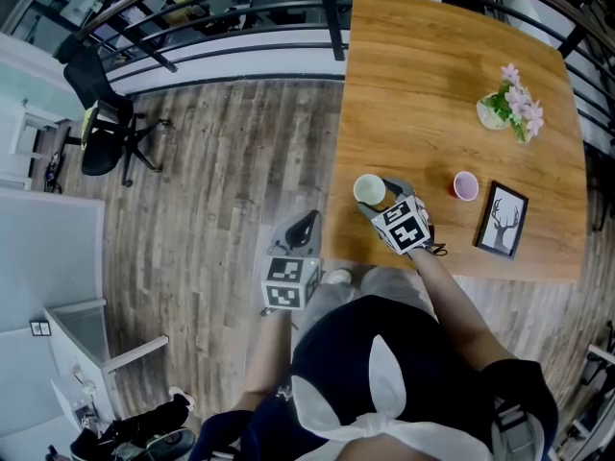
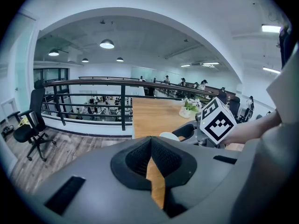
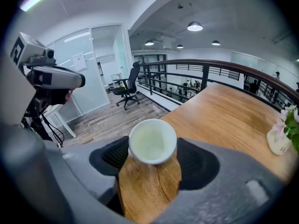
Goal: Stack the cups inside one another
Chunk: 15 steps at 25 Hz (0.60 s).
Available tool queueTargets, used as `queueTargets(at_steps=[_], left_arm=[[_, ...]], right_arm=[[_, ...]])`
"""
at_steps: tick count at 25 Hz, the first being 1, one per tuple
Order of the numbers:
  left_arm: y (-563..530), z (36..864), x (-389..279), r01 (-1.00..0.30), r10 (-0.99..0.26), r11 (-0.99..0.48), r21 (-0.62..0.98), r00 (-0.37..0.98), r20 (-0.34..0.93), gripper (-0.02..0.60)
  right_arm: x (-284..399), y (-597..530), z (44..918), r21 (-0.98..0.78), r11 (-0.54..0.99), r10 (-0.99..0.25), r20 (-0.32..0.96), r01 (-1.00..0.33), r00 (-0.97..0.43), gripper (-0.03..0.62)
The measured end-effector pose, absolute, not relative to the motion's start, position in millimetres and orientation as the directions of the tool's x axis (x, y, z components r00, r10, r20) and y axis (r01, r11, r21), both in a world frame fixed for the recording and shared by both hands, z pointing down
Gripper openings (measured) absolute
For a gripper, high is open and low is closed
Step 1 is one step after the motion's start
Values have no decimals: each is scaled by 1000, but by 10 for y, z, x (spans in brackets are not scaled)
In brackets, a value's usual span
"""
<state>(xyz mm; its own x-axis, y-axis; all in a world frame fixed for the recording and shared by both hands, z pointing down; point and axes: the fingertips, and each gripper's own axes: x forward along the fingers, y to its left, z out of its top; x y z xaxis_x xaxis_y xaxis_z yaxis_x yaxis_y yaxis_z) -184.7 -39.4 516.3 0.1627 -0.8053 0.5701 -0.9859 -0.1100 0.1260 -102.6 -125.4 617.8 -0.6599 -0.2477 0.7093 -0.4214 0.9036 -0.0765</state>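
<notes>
Right claw (image 3: 152, 149): jaws apart, straddling the pale cup (image 3: 153, 143); I can't see a squeeze.
Pale cup: upright on the counter (image 1: 432, 84), centre of the head view.
Pink cup (image 1: 465, 186): to its right, apart, nearer the right claw.
Left claw (image 2: 152, 166): nearly closed, empty, off the counter's edge.

Pale green cup (image 1: 369, 190), upright and empty, near the bench (image 1: 413, 84) edge, between the spread jaws of the right claw (image 3: 152, 152). Small pink cup (image 1: 465, 185), likewise upright, apart to its right, unstacked.
</notes>
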Motion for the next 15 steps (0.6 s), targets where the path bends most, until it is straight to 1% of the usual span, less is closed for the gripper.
queueTargets(at_steps=[3, 5, 8, 15], left_arm=[[-378, 5162, -1859, -985, -804, -119, 124, 169, 571, 17], [-387, 5140, -1850, -984, -808, -127, 126, 176, 562, 17], [-402, 5133, -1838, -982, -808, -138, 125, 185, 560, 17], [-440, 5098, -1806, -978, -805, -167, 126, 209, 555, 17]], right_arm=[[-1041, -1256, 6163, -76, 900, -254, 708, -428, -659, 321], [-1041, -1266, 6140, -81, 895, -261, 702, -438, -663, 339], [-1020, -1311, 6062, -92, 886, -273, 688, -454, -673, 339], [-816, -1524, 5724, -96, 845, -356, 633, -527, -687, 339]])
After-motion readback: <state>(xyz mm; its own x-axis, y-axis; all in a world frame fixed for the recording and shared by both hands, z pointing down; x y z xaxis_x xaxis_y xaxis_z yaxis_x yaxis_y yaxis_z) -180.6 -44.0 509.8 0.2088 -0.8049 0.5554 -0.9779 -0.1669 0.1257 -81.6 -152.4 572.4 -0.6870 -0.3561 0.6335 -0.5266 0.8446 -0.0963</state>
